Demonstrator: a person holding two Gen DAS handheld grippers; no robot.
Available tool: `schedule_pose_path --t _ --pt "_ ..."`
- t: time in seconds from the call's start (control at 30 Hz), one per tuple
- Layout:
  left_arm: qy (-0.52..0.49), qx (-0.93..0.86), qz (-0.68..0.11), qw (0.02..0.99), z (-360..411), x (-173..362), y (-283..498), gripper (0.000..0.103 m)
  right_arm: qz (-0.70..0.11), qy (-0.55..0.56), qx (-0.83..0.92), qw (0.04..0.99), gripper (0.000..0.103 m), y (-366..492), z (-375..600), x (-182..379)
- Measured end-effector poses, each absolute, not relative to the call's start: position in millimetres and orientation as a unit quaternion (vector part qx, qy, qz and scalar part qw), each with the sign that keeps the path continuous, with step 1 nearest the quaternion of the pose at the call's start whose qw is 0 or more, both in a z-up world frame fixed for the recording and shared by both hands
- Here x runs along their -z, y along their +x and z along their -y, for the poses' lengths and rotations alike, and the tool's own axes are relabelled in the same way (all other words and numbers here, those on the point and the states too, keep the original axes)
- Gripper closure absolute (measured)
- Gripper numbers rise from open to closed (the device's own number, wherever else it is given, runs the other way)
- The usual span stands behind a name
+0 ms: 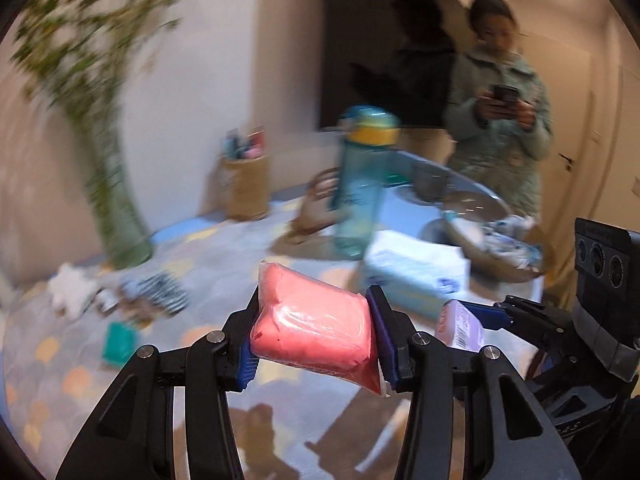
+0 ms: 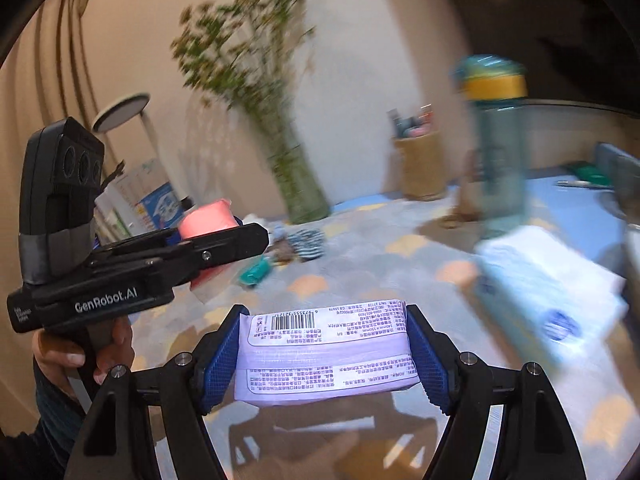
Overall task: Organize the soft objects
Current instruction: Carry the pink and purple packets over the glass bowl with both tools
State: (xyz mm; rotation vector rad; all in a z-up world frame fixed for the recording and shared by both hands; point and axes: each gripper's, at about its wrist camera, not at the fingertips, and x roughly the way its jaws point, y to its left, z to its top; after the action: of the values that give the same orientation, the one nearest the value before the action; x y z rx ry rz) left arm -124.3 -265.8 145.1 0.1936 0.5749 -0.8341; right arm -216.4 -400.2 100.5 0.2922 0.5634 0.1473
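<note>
My left gripper is shut on a pink soft pack wrapped in clear film, held above the patterned tablecloth. To its right, the right gripper carries a lilac tissue pack. In the right wrist view my right gripper is shut on that lilac tissue pack, printed side up with a barcode. The left gripper with the pink pack hangs at the left, held by a hand. A white and blue tissue box lies on the table ahead.
A teal water bottle with a yellow collar stands behind the tissue box. A glass vase of branches, a woven holder, small striped and teal items, a bowl of soft items. A person with a phone stands behind the table.
</note>
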Motion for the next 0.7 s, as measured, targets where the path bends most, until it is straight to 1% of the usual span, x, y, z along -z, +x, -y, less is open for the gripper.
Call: schedule_pose_path --t 0.27,0.53,0.7 --pt "0.134 0.48 -0.262 0.826 335 -150 -169 0.058 -0.258 0.162 0.015 0.952 0.027 -289 451 -121" --pt "0.157 0.546 -0.261 0.78 384 -152 -211 0.058 -0.257 0.185 0.066 0.946 0.027 -332 478 -121" --pt "0.179 0.567 -0.246 0.766 407 -159 -230 0.058 -0.237 0.212 0.093 0.943 0.027 -357 500 -125"
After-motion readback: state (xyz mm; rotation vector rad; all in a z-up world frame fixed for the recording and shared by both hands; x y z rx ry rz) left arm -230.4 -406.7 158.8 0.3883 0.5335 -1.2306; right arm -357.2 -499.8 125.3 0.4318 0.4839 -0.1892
